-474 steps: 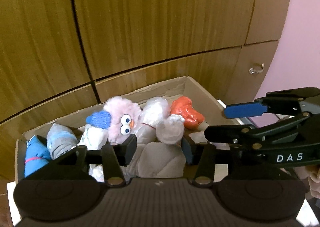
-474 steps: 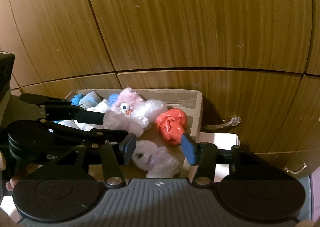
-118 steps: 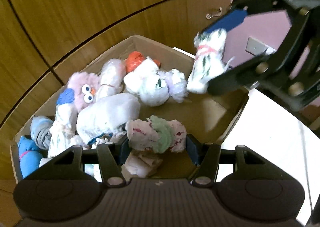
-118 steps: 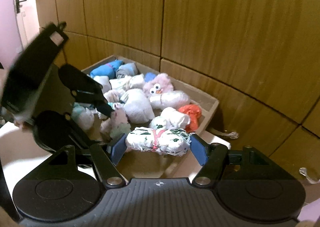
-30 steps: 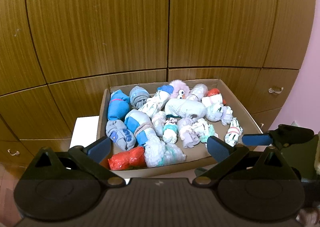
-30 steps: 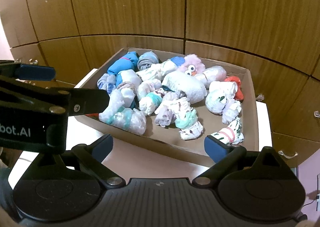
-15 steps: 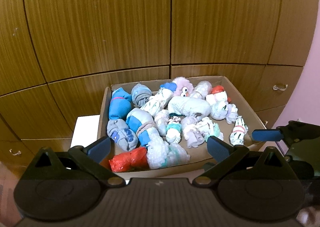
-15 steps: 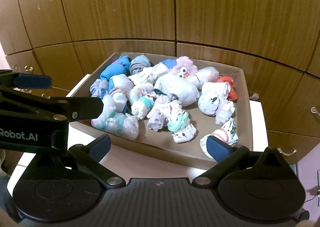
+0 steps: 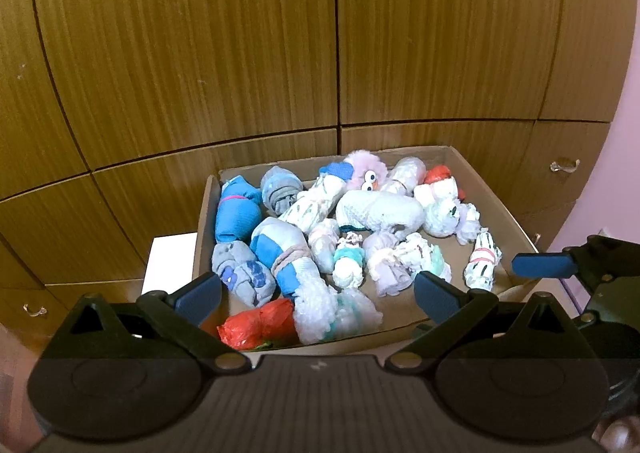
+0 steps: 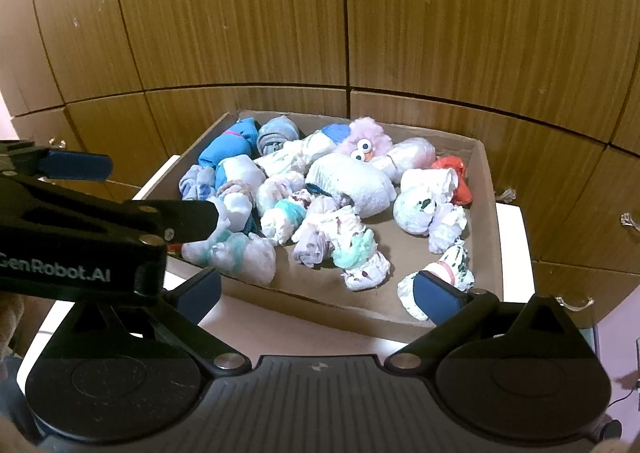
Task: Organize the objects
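A brown cardboard box holds several rolled sock bundles and a pink fuzzy toy with googly eyes. Among them are a blue bundle, a red bundle at the near left and a white green-spotted roll with a red band at the near right. My left gripper is open and empty, held back from the box's near edge. My right gripper is open and empty too, also short of the box. The right gripper's fingers show at the left view's right edge.
The box sits on a white surface against wooden cabinet doors and drawers with small metal handles. A pink wall is at the right. The left gripper's arm crosses the right view's left side.
Both grippers have drawn slightly nearer the box over the last second and stay open. The white spotted roll and the other bundle, held earlier, now lie in the box.
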Action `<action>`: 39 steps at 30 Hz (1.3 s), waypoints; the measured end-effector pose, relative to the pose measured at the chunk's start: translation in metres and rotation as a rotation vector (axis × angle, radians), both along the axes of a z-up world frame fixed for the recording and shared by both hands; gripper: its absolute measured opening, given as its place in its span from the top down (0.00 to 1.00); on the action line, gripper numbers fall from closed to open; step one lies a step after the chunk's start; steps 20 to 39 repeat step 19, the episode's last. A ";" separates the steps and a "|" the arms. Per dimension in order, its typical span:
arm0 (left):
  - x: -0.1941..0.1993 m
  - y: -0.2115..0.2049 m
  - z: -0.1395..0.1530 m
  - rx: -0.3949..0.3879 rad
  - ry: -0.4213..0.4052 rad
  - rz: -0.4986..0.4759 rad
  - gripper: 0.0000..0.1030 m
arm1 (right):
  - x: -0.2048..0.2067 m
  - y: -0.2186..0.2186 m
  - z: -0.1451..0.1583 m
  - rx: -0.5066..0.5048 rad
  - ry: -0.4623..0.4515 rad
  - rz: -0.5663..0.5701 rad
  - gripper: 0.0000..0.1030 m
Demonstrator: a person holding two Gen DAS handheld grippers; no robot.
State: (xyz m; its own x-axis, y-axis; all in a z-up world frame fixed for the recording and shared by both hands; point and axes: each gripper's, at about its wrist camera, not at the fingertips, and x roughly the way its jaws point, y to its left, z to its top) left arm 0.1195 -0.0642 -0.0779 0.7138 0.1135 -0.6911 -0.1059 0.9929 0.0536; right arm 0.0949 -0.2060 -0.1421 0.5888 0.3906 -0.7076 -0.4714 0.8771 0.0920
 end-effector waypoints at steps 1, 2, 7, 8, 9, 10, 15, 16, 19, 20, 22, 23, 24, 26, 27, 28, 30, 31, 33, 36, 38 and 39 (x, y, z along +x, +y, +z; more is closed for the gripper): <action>0.001 0.000 0.000 -0.004 0.001 -0.004 0.01 | 0.000 0.000 0.000 0.000 0.001 0.000 0.01; 0.002 0.000 0.000 -0.006 0.001 -0.006 0.01 | 0.000 0.000 0.000 -0.001 0.002 0.001 0.01; 0.005 -0.001 -0.001 0.007 0.011 -0.014 0.01 | -0.001 -0.002 -0.001 0.004 0.002 -0.004 0.01; 0.006 -0.001 -0.001 0.013 0.013 -0.014 0.01 | -0.002 -0.002 -0.001 0.005 0.002 -0.006 0.01; 0.007 -0.002 -0.002 0.015 0.016 -0.014 0.01 | -0.002 -0.003 -0.002 0.007 0.004 -0.007 0.01; 0.008 -0.002 -0.002 0.013 0.021 -0.013 0.01 | -0.002 -0.003 -0.002 0.007 0.004 -0.006 0.01; 0.011 0.000 -0.002 -0.021 0.028 -0.009 0.01 | -0.001 -0.005 -0.001 0.011 0.004 -0.006 0.01; 0.012 -0.001 -0.002 -0.020 0.027 -0.009 0.01 | 0.000 -0.005 0.000 0.014 0.002 -0.007 0.01; 0.012 -0.006 0.001 0.007 0.017 -0.013 0.01 | 0.001 -0.006 0.003 0.023 -0.005 -0.010 0.01; 0.012 -0.006 0.001 0.007 0.017 -0.013 0.01 | 0.001 -0.006 0.003 0.023 -0.005 -0.010 0.01; 0.012 -0.006 0.001 0.007 0.017 -0.013 0.01 | 0.001 -0.006 0.003 0.023 -0.005 -0.010 0.01; 0.012 -0.006 0.001 0.007 0.017 -0.013 0.01 | 0.001 -0.006 0.003 0.023 -0.005 -0.010 0.01; 0.012 -0.006 0.001 0.007 0.017 -0.013 0.01 | 0.001 -0.006 0.003 0.023 -0.005 -0.010 0.01; 0.012 -0.006 0.001 0.007 0.017 -0.013 0.01 | 0.001 -0.006 0.003 0.023 -0.005 -0.010 0.01; 0.012 -0.006 0.001 0.007 0.017 -0.013 0.01 | 0.001 -0.006 0.003 0.023 -0.005 -0.010 0.01; 0.012 -0.006 0.001 0.007 0.017 -0.013 0.01 | 0.001 -0.006 0.003 0.023 -0.005 -0.010 0.01; 0.012 -0.006 0.001 0.007 0.017 -0.013 0.01 | 0.001 -0.006 0.003 0.023 -0.005 -0.010 0.01; 0.012 -0.006 0.001 0.007 0.017 -0.013 0.01 | 0.001 -0.006 0.003 0.023 -0.005 -0.010 0.01; 0.012 -0.006 0.001 0.007 0.017 -0.013 0.01 | 0.001 -0.006 0.003 0.023 -0.005 -0.010 0.01; 0.012 -0.006 0.001 0.007 0.017 -0.013 0.01 | 0.001 -0.006 0.003 0.023 -0.005 -0.010 0.01; 0.012 -0.006 0.001 0.007 0.017 -0.013 0.01 | 0.001 -0.006 0.003 0.023 -0.005 -0.010 0.01; 0.012 -0.006 0.001 0.007 0.017 -0.013 0.01 | 0.001 -0.006 0.003 0.023 -0.005 -0.010 0.01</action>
